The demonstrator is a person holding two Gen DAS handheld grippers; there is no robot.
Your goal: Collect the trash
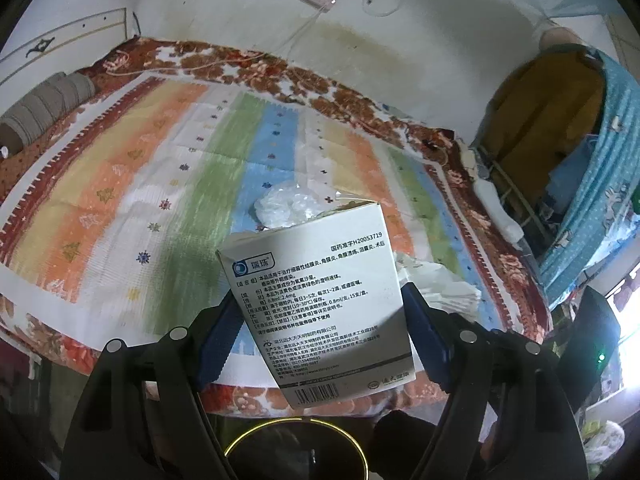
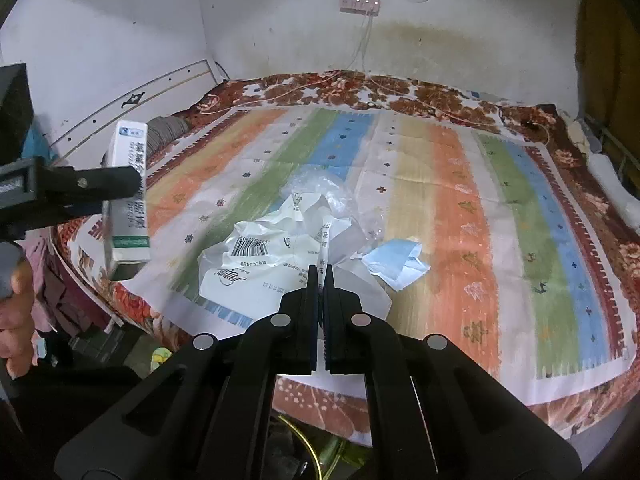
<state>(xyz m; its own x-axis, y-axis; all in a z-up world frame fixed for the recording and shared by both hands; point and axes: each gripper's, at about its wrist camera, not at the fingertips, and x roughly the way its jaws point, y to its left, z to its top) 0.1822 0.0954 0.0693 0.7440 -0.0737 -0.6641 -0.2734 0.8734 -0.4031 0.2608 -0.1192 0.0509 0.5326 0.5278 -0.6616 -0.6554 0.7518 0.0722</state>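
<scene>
A bed (image 2: pixel 460 208) with a striped, many-coloured blanket stands against a stained white wall, where a power strip (image 2: pixel 359 3) hangs with cables running down onto the floral cover. The left gripper (image 1: pixel 320 320) clamps a white medicine box (image 1: pixel 320 304) between its blue pads, holding it tilted in the air over the near edge of the bed; below it shows the yellow rim of a dark bin (image 1: pixel 296 452). The right gripper (image 2: pixel 320 276) is closed with nothing between its fingers, hovering just before a crumpled white wrapper (image 2: pixel 272 256) on the blanket. A blue face mask (image 2: pixel 396 266) lies just beside the wrapper, and clear crumpled plastic (image 2: pixel 320 188) lies behind it.
</scene>
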